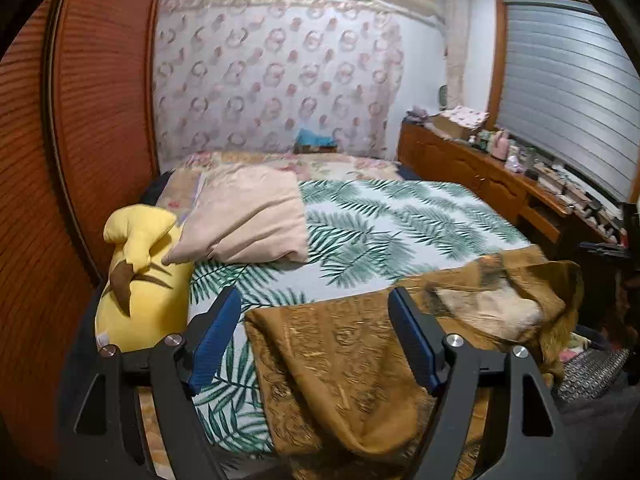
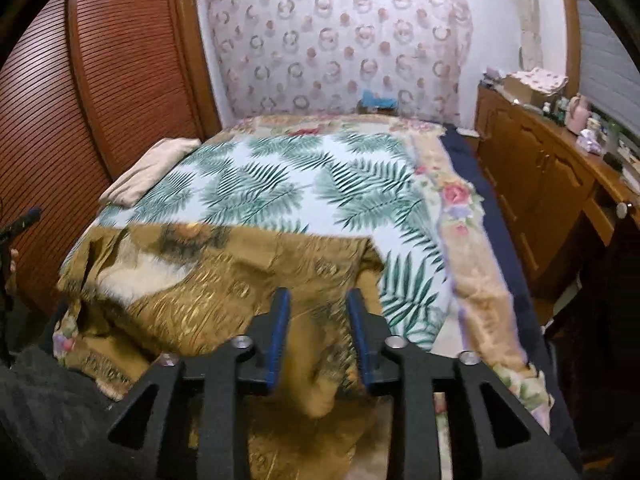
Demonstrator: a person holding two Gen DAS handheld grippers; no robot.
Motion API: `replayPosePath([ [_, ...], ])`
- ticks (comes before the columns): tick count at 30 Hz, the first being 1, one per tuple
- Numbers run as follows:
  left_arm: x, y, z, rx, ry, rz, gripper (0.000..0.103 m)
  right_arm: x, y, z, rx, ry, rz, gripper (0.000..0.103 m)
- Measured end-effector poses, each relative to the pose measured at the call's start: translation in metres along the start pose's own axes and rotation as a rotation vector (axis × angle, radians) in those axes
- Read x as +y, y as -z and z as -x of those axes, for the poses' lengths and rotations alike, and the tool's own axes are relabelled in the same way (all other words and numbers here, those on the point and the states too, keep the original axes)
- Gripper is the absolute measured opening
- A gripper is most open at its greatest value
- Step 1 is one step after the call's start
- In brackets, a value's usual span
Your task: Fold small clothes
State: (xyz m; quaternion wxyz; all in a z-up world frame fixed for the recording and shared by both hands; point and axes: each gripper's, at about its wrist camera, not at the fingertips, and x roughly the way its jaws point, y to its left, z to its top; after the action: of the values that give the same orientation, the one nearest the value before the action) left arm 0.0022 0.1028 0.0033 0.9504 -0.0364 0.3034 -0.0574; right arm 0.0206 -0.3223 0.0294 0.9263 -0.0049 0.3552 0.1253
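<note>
Left gripper (image 1: pixel 314 300): jaws stand wide apart, released. The brown patterned garment (image 1: pixel 340 360) lies between and below its blue pads (image 1: pixel 212 340); neither pad presses on the cloth. The garment's left edge falls just inside the left pad, and the cloth runs on past the right pad towards a crumpled, paler patch (image 1: pixel 488 308) on that side.

Right gripper (image 2: pixel 318 300): jaws partly apart, released. The same garment (image 2: pixel 224 280) lies under and ahead of it, with a fold of cloth hanging down between the pads (image 2: pixel 280 332); whether the pads touch that fold cannot be told, owing to blur. Most of the garment spreads to the left of this gripper.

The garment rests on the near edge of the bed (image 2: pixel 464 240), over a palm-leaf sheet (image 1: pixel 380 224), and drapes over the bed's front edge.

Ahead and left of the left gripper: a beige pillow (image 1: pixel 244 220) on the sheet, touching a yellow plush toy (image 1: pixel 140 280) just beside the left pad. A louvred wooden door (image 1: pixel 100 120) stands further left. A wooden dresser (image 2: pixel 540 168) stands to the right of the right gripper, beside the bed.
</note>
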Motion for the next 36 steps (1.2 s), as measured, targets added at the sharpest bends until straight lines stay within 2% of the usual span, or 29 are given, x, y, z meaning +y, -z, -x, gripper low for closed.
replayPosePath([
  [2,0.003,0.001,-0.014,0.021,-0.012,0.013,0.077,-0.001,-0.007,-0.004,-0.020,-0.005,-0.006,0.054],
  [7,0.009,0.005,-0.043,0.071,-0.033,0.023,0.077,-0.001,-0.019,-0.025,-0.036,-0.006,-0.007,0.055],
  [11,0.012,0.009,-0.063,0.118,-0.053,0.014,0.077,-0.005,-0.024,-0.061,-0.021,-0.018,-0.018,0.065],
  [18,0.020,0.013,-0.091,0.190,-0.074,0.001,0.077,-0.014,-0.020,-0.115,0.090,0.009,-0.026,0.065],
  [24,0.025,0.017,-0.108,0.236,-0.059,0.030,0.077,-0.023,-0.016,-0.140,0.149,0.020,-0.050,0.065],
  [29,0.029,0.026,-0.119,0.276,-0.035,0.062,0.077,-0.021,-0.017,-0.149,0.147,0.027,-0.035,0.066],
  [36,0.025,0.027,-0.120,0.253,-0.047,0.050,0.077,-0.009,-0.013,-0.151,0.142,0.053,0.017,0.066],
])
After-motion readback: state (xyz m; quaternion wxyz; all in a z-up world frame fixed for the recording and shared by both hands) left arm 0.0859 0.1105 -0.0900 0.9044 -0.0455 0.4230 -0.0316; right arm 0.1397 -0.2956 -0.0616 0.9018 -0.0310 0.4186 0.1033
